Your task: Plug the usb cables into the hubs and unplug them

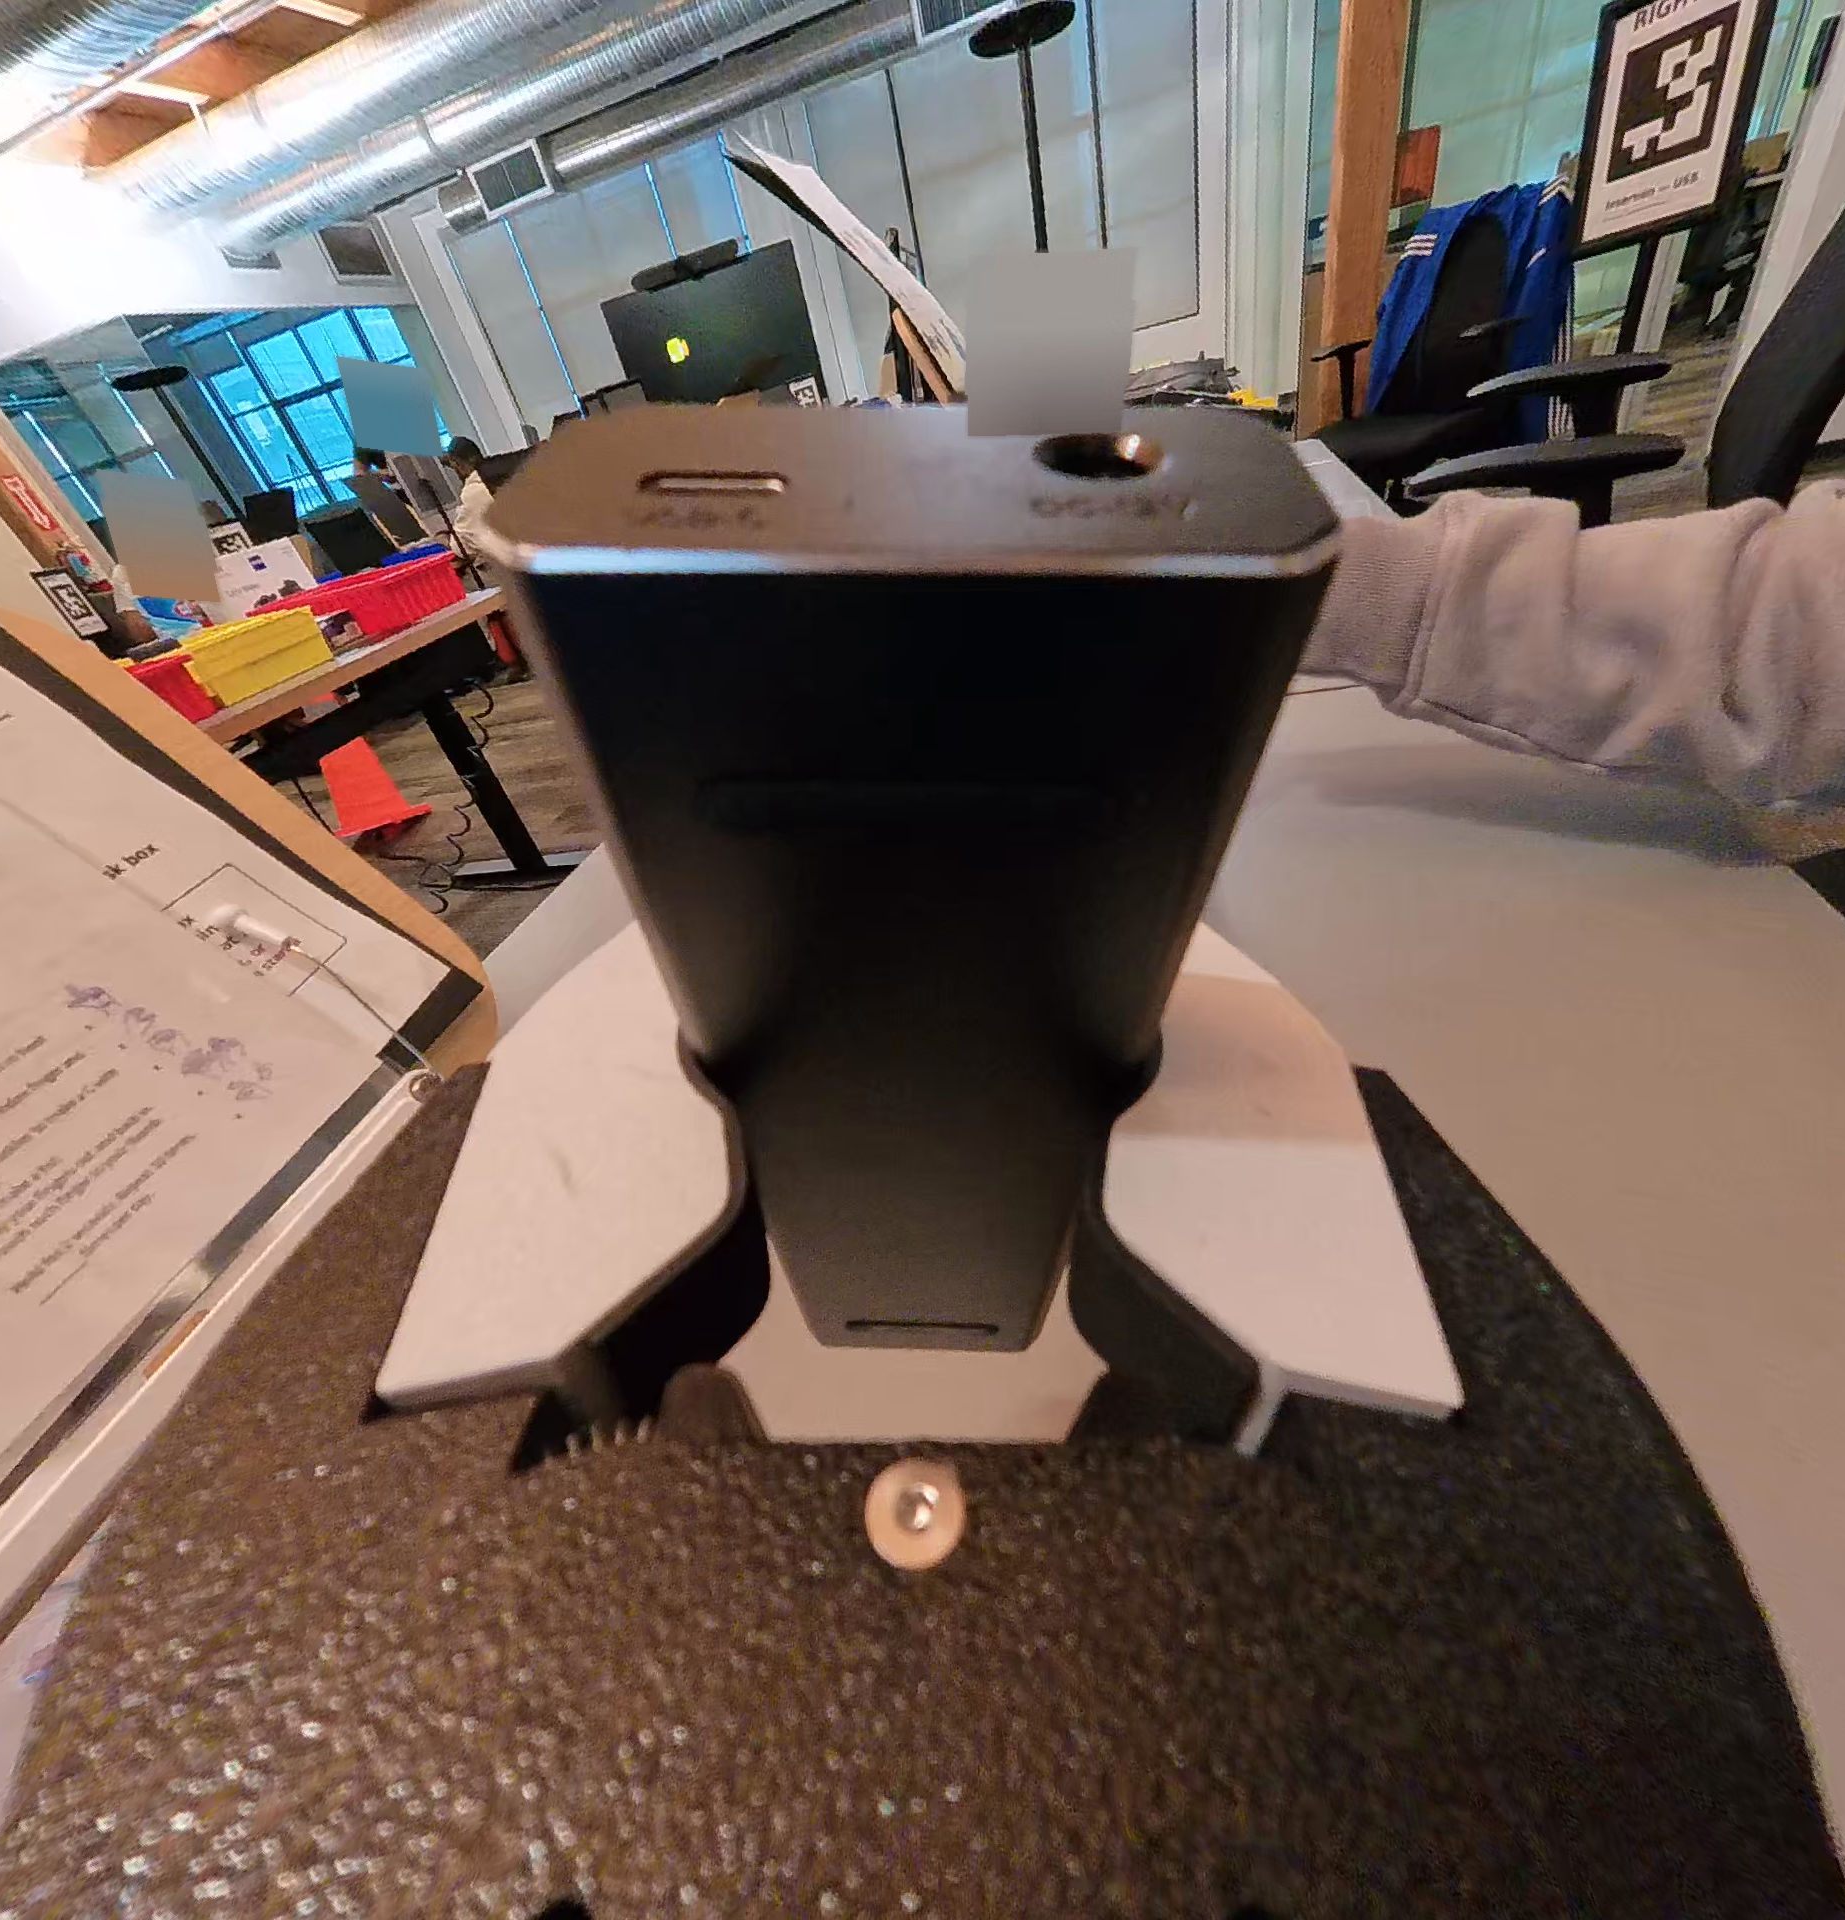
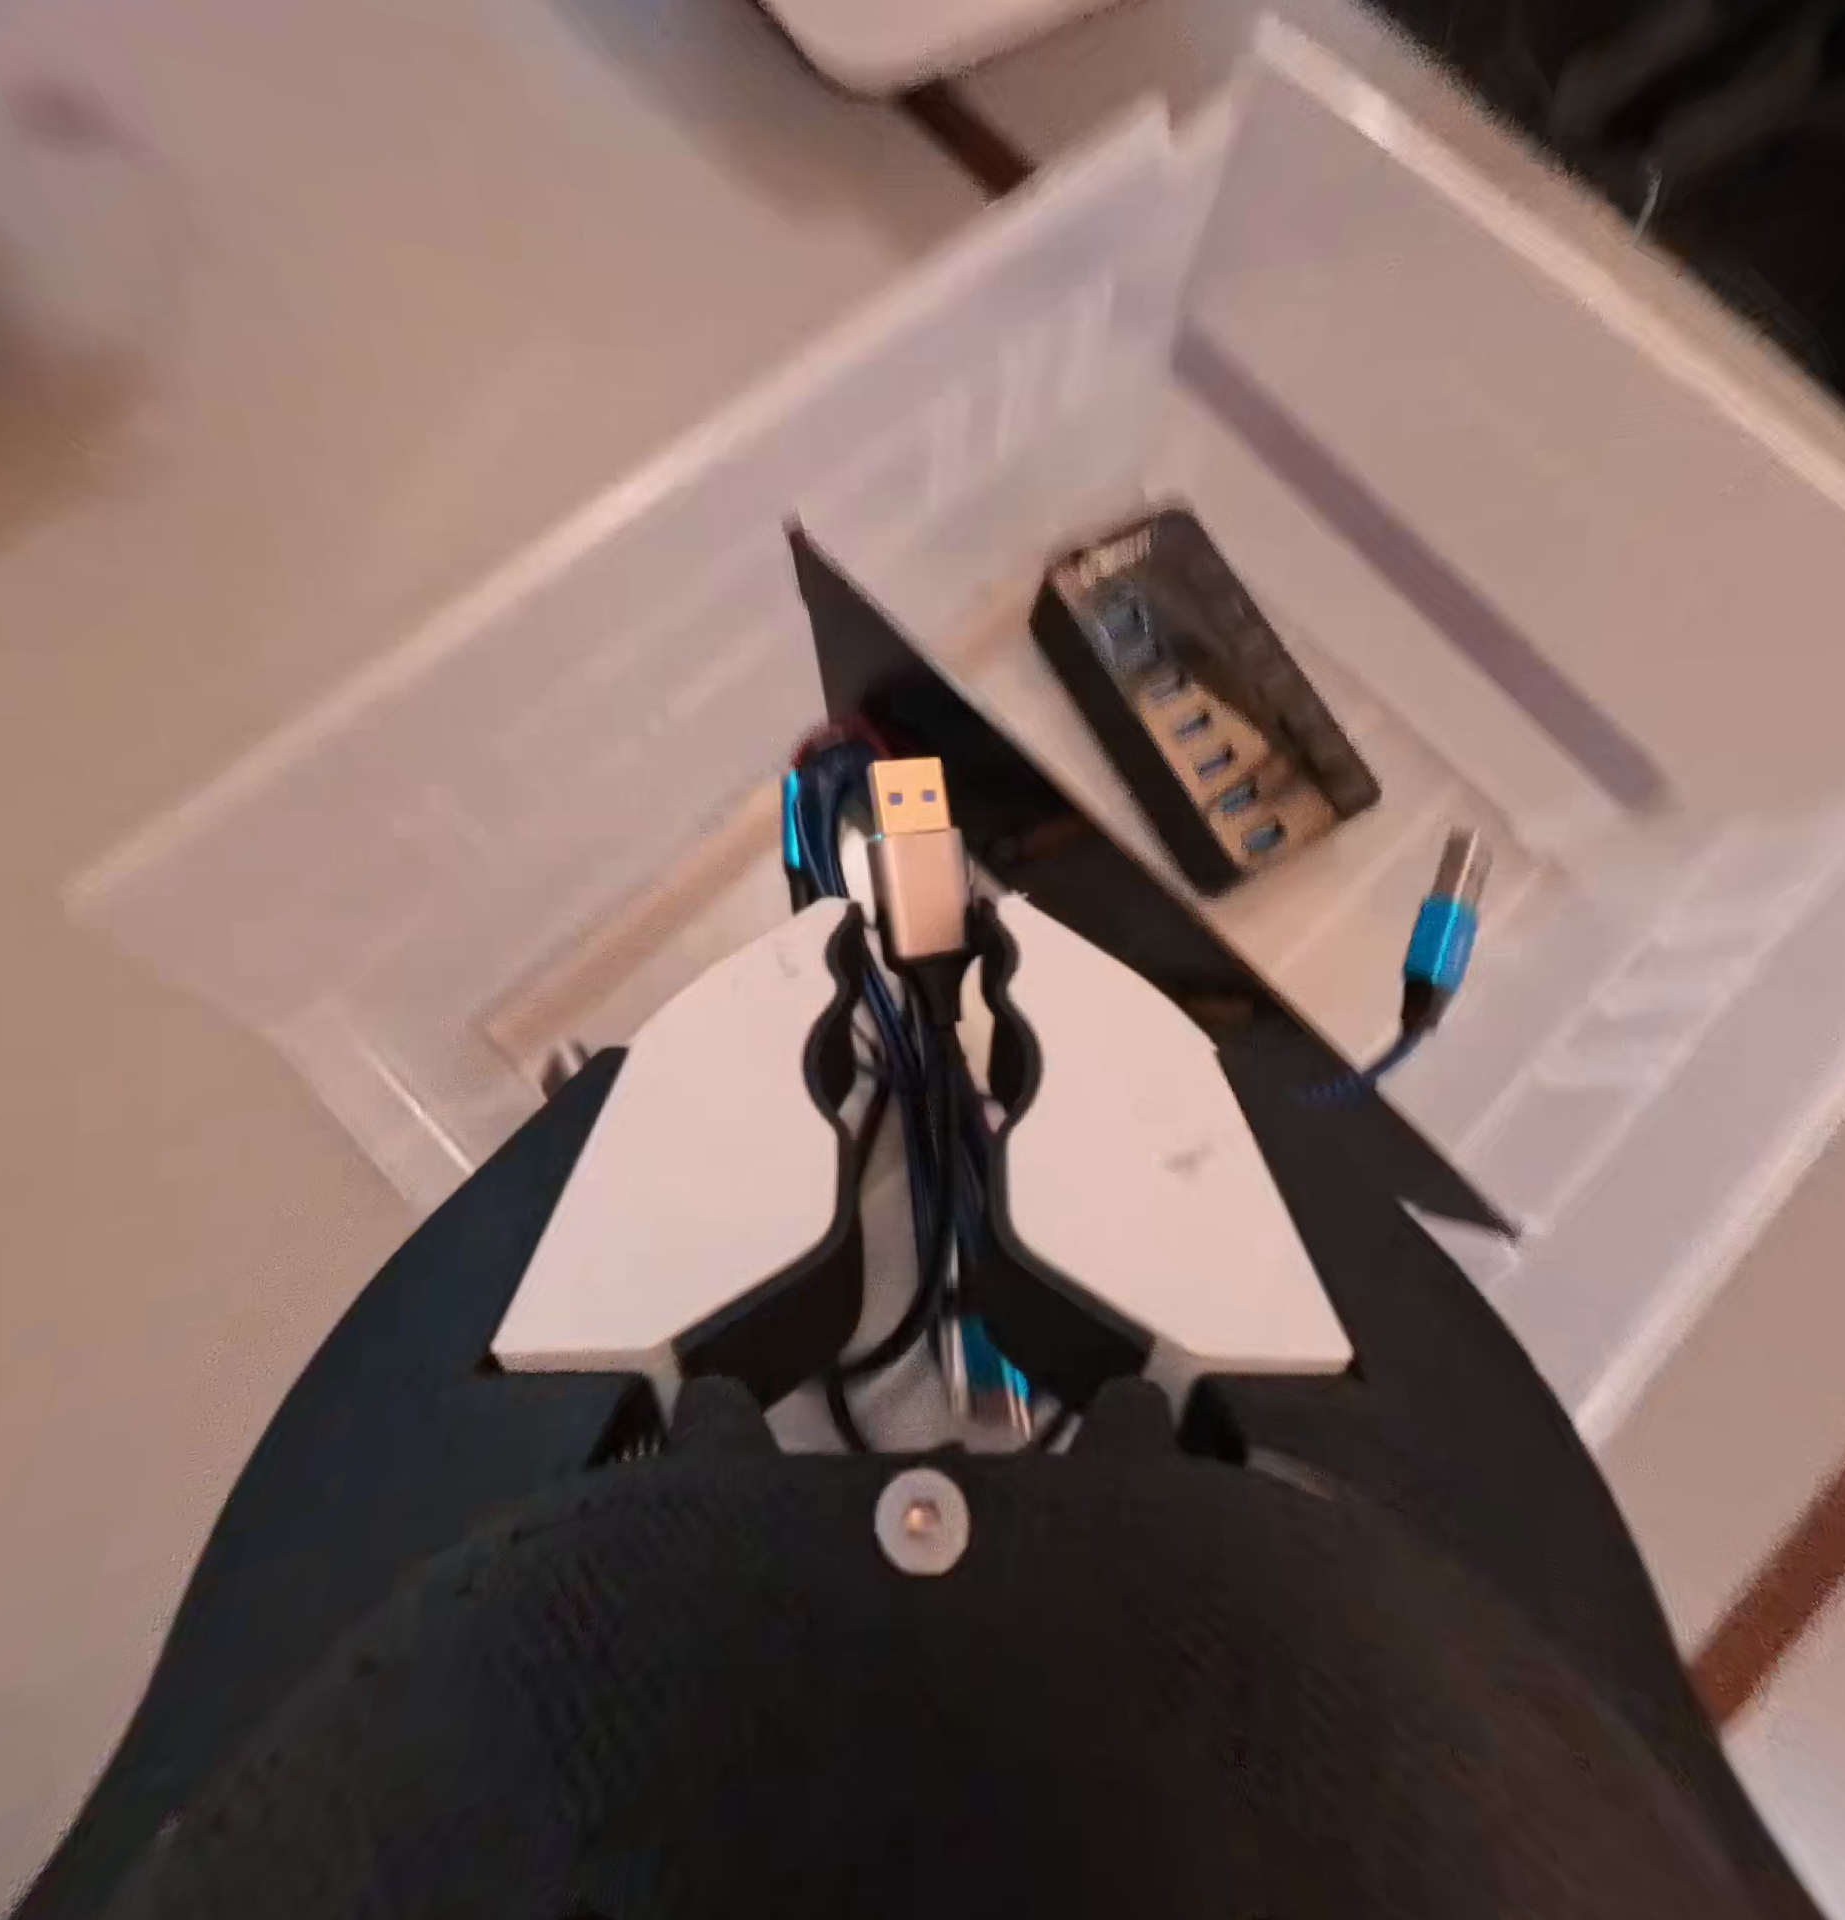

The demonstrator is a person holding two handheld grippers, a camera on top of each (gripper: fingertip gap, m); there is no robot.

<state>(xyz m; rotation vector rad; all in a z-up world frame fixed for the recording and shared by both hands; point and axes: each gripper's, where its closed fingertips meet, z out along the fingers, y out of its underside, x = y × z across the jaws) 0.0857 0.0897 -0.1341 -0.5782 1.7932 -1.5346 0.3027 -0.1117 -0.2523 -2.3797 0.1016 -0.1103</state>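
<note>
In the left wrist view my left gripper (image 1: 913, 1081) is shut on a black hub (image 1: 913, 748) and holds it upright, its end face with a slot port and a round socket turned up. In the right wrist view my right gripper (image 2: 918, 925) is shut on a grey-shelled USB cable (image 2: 913, 873), its gold plug sticking out past the fingertips. Below it a second black hub (image 2: 1204, 696) with a row of blue ports lies in a white bin (image 2: 544, 665). A loose blue-shelled USB plug (image 2: 1437, 935) lies beside that hub. A bundle of blue cables runs between the right fingers.
A person's grey sleeve (image 1: 1604, 644) reaches in from the right over the white table (image 1: 1520, 935). A sheet of paper in a clear stand (image 1: 170, 1039) stands at the left. Office chairs (image 1: 1520, 416), tables and coloured bins (image 1: 263, 649) fill the room behind.
</note>
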